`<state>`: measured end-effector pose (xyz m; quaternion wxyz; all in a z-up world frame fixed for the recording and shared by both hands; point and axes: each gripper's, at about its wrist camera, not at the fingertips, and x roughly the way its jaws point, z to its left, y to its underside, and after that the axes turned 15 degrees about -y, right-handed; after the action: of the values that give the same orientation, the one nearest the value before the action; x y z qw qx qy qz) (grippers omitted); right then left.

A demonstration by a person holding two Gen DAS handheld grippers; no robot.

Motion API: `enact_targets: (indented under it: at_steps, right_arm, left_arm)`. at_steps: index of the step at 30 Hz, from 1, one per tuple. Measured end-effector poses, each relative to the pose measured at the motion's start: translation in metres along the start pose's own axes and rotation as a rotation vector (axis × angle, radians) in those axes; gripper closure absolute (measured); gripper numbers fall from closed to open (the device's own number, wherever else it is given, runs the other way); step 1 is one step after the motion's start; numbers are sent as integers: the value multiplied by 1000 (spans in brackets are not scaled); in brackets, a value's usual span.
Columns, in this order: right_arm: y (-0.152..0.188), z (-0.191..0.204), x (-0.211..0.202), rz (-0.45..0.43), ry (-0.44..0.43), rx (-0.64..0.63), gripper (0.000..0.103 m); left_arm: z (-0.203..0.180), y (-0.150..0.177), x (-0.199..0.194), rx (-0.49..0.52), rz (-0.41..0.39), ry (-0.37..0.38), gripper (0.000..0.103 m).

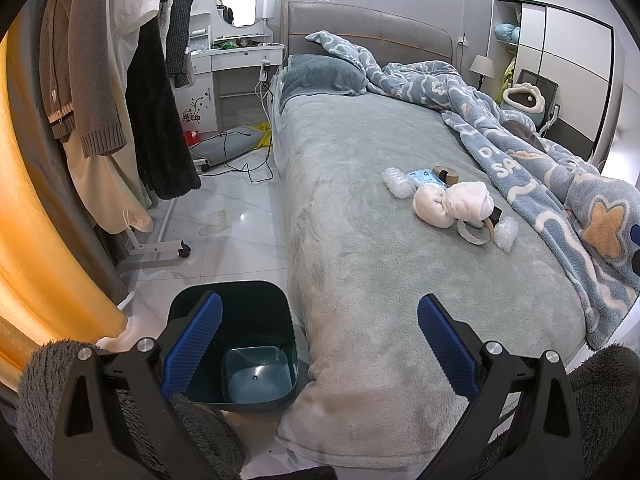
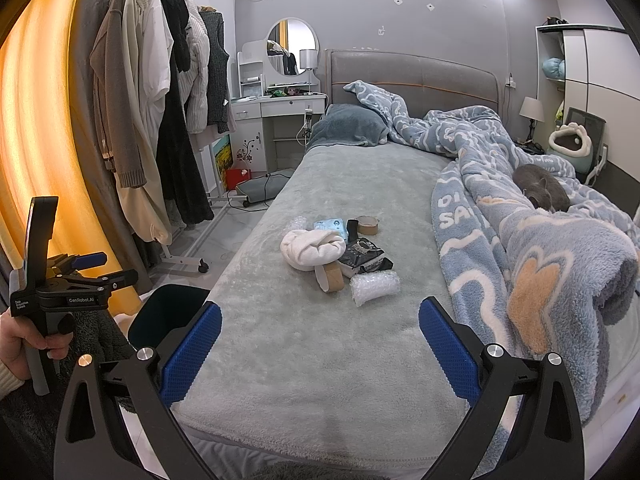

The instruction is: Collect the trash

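Observation:
A pile of trash lies mid-bed: a bubble-wrap roll, an empty tape core, a black wrapper, a blue tissue pack, a brown tape roll and more bubble wrap. White rolled socks sit among them. The pile also shows in the left wrist view. A dark green bin stands on the floor by the bed's foot corner. My left gripper is open above the bin and bed edge. My right gripper is open over the bed's foot, short of the pile.
A grey bed has a blue patterned blanket bunched on the right, with a grey cat on it. A clothes rack on wheels stands left. An orange curtain, white vanity and floor cables lie beyond.

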<state>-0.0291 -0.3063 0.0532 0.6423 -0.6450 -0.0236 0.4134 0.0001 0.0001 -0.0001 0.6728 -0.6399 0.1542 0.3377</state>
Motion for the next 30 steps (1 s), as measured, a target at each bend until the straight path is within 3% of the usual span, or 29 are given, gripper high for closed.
enact_targets:
  at_steps: [7,12,16,30]
  right_arm:
    - [-2,-5,-9,-29,-8,38,3]
    - [-5,-7,-5,9,15,25,3]
    - [-9,-9,0,23,15,23,3]
    - [-38,-37,40,63,-19,55,13]
  left_arm:
    - [-2,-1,-3,-1,-13,10,3]
    - [-3,-2,-5,12,-28,31,3]
    - [-4,-11,-10,40,-88,28,4]
    - [-17,-48,4,30,-114,156,5]
